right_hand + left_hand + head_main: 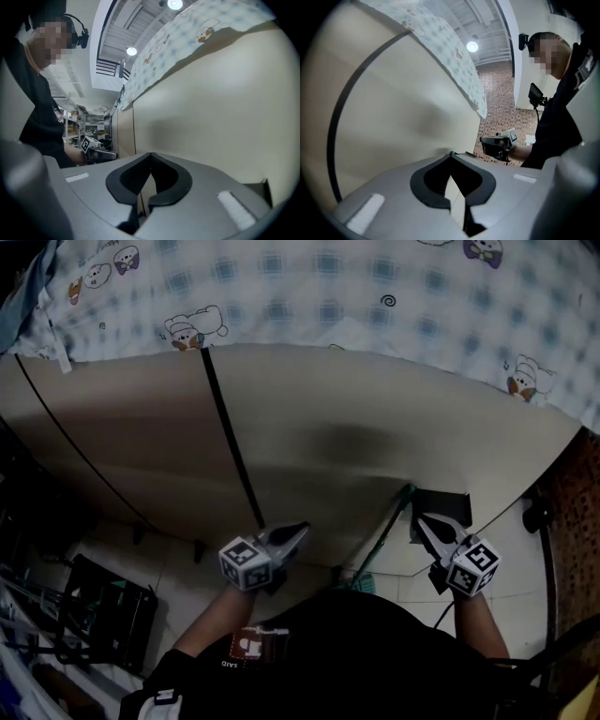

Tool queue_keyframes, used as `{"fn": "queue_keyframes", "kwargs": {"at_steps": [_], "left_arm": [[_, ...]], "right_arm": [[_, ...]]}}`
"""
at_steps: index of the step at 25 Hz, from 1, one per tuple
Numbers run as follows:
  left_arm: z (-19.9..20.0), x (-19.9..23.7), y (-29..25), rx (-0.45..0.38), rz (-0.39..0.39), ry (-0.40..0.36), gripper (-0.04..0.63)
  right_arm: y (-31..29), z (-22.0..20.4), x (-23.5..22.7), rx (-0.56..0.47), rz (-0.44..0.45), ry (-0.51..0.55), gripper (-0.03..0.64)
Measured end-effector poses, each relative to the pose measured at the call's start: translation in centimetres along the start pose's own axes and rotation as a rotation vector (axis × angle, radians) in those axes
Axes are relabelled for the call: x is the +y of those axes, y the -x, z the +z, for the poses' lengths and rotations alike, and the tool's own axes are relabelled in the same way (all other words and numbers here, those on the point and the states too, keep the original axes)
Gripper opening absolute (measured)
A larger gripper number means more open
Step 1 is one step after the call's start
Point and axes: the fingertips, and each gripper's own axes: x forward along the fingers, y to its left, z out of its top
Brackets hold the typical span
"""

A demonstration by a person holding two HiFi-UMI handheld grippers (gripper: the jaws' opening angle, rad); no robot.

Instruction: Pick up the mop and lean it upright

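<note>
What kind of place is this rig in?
Probably a bedroom mock-up inside a workshop or warehouse: a cartoon-print sheet hangs over a beige base panel like a bed's, with cluttered storage shelves and an exposed ceiling beyond.

Beige panel [328,446] walls off everything ahead of left gripper [304,527] and right gripper [420,516]; checked cloth [309,296] overhangs its top. Green pole [382,538] and dark box [444,508] crowd the right gripper. Black crate [108,610] low left. Tiled floor [173,566] between is passable.

We see only a short stretch of the mop [386,535]; its near end hides behind our shirt [347,648]. The checked cloth [309,287] runs past the top edge.
</note>
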Motion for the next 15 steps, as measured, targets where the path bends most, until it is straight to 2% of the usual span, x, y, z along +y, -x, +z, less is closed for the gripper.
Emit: {"fn": "queue_keyframes", "kwargs": {"at_steps": [3,5,7,11,15], "left_arm": [[-2.2,-4.5,-5.8,-0.036,0.051,0.068,0.002],[-3.9,-7.6,-9.1,-0.011,0.062,0.106,0.002],[-5.4,-9.4,-11.1,0.030,0.077,0.108,0.002],[-6.8,-10.9,-13.2,0.088,0.088,0.096,0.002],[-8.3,-9.7,-13.9,0.157,0.057,0.067,0.002]], "right_arm": [[4.5,-1.2,-4.8,0.028,0.042,0.025,0.015],[7.3,-1.9,-7.0,0.050,0.068,0.021,0.015],[9.5,-2.3,-8.3,0.057,0.093,0.014,0.014],[11.6,-2.7,-10.3,0.042,0.084,-0.032,0.015],[11.9,-2.5,-10.6,0.013,0.031,-0.076,0.015]]}}
